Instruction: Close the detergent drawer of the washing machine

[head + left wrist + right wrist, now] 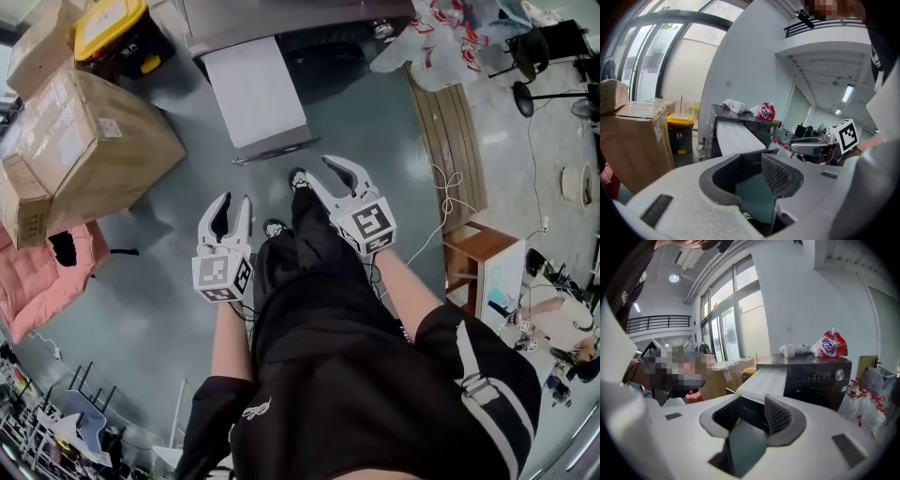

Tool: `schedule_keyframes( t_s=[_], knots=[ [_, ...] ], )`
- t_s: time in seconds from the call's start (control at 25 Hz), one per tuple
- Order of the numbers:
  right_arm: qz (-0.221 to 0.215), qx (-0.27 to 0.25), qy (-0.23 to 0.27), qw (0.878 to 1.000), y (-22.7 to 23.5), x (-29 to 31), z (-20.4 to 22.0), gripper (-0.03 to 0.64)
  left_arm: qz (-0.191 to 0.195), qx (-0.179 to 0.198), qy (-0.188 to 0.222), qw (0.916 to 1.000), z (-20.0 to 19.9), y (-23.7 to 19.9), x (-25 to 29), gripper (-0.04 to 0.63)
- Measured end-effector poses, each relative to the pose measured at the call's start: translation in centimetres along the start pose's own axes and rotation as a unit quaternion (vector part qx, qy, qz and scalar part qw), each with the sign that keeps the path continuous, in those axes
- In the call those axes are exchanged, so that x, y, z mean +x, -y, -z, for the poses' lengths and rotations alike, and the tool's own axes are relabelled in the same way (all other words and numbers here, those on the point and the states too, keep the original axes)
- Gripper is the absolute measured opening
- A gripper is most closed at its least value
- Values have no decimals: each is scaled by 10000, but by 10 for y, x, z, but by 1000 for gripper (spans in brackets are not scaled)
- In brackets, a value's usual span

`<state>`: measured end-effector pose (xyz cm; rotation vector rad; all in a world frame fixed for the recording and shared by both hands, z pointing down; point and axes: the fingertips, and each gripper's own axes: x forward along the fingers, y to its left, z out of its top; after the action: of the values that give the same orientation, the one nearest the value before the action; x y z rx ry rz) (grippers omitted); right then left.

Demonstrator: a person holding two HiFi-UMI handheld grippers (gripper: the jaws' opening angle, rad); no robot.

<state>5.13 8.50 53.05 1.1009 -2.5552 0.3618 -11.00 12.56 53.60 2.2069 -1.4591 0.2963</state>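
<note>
While the person stands short of the machine, the left gripper (234,202) (750,164) and the right gripper (319,171) (752,411) are held low in front of black trousers (319,309). Both pairs of jaws are spread, with only air between them.

Straight ahead of both pairs of jaws, well apart from them, the detergent drawer (255,89) (736,138) (764,378) juts out as a long white slab from the dark washing machine (347,52) (815,376). It is fully open.

The step in hand appears to be the approach. To do it well, bring one gripper up to the drawer's front end, set it squarely against the middle of that end, and push along the drawer's own line. A push off to one side would probably skew the drawer and jam it.

Only bare grey floor (356,131) lies between the jaws and the drawer, so nothing seems to block the way.

Left of the left jaws stand cardboard boxes (80,141), with a yellow-lidded bin (112,28) beyond them. Right of the right jaws lie a wooden bench (450,141) and a loose white cable (441,187).

Farthest off, a red and white bag (829,345) (764,111) sits on top of the machine.
</note>
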Motion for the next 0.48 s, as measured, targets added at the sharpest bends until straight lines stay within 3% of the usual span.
schedule_keyframes(
  t_s=[0.16,0.48],
  knots=[
    [20,-87,-125,9999,14,16,10,167,-25,0,-204,9998,16,-11,22,160],
    [80,132,-392,9991,45,29,35,167,-154,-278,-207,9993,30,-29,57,201]
  ],
)
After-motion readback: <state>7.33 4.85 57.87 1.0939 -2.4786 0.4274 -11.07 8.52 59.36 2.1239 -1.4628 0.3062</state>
